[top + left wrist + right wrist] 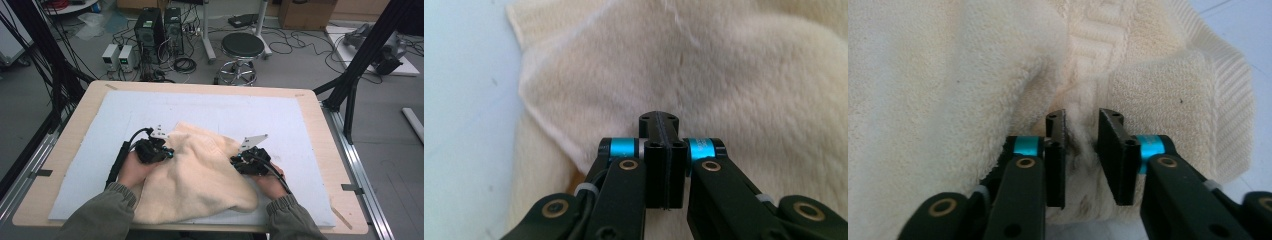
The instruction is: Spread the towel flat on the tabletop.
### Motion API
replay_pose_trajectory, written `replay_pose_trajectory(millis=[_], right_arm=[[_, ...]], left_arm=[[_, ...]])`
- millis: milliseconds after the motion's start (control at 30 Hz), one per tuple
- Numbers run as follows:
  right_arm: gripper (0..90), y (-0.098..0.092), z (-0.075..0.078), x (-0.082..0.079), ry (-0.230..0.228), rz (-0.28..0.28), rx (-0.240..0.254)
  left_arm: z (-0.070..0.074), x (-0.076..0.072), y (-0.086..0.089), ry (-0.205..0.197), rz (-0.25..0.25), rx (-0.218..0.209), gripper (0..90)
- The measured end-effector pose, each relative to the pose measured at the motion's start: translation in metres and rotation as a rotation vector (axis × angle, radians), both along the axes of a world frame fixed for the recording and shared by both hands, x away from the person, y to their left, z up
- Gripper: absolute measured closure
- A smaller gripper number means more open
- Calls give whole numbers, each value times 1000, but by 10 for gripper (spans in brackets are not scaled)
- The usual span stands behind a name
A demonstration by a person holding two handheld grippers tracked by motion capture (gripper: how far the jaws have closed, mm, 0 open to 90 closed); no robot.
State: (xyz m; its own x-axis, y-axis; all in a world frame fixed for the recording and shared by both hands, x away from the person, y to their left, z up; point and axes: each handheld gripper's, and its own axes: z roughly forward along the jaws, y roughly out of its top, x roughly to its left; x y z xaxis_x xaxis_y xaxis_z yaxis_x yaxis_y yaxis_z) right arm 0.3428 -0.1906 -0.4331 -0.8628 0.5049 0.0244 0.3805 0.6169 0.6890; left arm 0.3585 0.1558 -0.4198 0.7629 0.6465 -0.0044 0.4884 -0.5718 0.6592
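High view: cream towel [200,175] lies crumpled at lower centre of the frame on the pale blue mat [300,125] covering the surface [90,100], bunched toward the near edge, its far corner pointing to the upper left. Left gripper [167,152] sits at the towel's left edge, right gripper [235,160] at its right edge, one hand behind each.

Left gripper view: jaws fully closed, meeting at frame centre with no visible gap; towel directly beneath and ahead, a folded edge running to the left of the jaws. No cloth shows between the pads, so a pinch on the towel cannot be confirmed.

Right gripper view: jaws narrowed on a ridge of towel near the woven border band, a tuft of pile squeezed between the pads. Reads as gripping the towel.

Progress judgement: early. Towel not flat, not folded, edges uneven and overlapped. Likely the grasp step on both sides. Left to do: lift or spread, straighten, then fold. Left side may need a regrasp.
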Motion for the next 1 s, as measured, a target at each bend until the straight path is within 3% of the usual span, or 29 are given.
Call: replay_pose_trajectory(millis=[100, 167, 300, 367, 433, 467, 533, 667, 733, 767, 800, 833, 867, 1000], right_arm=[[835, 0, 1, -1, 1, 22, -1], [850, -1, 3, -3, 1, 31, -6], [855, -11, 11, -6, -8, 19, -13], [856, -17, 19, -8, -42, -4, -16], [855, -29, 30, -7, -78, -54, 1], [855, -29, 30, -7, -78, -54, 1], [834, -34, 34, -5, -84, -79, 18], [636, -34, 32, -5, -83, -99, 28], [583, -34, 31, -8, -68, -88, 49], [583, -34, 31, -8, -68, -88, 49], [550, -32, 24, -12, -54, -68, 48], [550, -32, 24, -12, -54, -68, 48], [530, -31, 16, -15, -25, -51, 29], [522, -27, 8, -14, 4, -35, 14]], left_arm=[[-1, -11, 10, 3, -3, -12, 896], [-3, -20, 17, 12, -18, 3, 896], [-3, -32, 31, -8, -37, -32, 891], [-1, -32, 34, -38, -22, -52, 821], [2, -29, 36, -71, -10, -95, 651], [4, -26, 36, -82, 1, -111, 651], [4, -21, 32, -105, 26, -137, 517], [-4, -10, 18, -66, 17, -104, 398], [-12, -8, 12, -35, -5, -61, 444], [-13, -9, 10, -42, -10, -46, 444], [-13, -9, 10, -50, -10, -42, 543], [-12, -10, 10, -49, -13, -42, 543], [-12, -10, 10, -47, -14, -45, 659], [-10, -13, 7, -48, -17, -25, 765]])
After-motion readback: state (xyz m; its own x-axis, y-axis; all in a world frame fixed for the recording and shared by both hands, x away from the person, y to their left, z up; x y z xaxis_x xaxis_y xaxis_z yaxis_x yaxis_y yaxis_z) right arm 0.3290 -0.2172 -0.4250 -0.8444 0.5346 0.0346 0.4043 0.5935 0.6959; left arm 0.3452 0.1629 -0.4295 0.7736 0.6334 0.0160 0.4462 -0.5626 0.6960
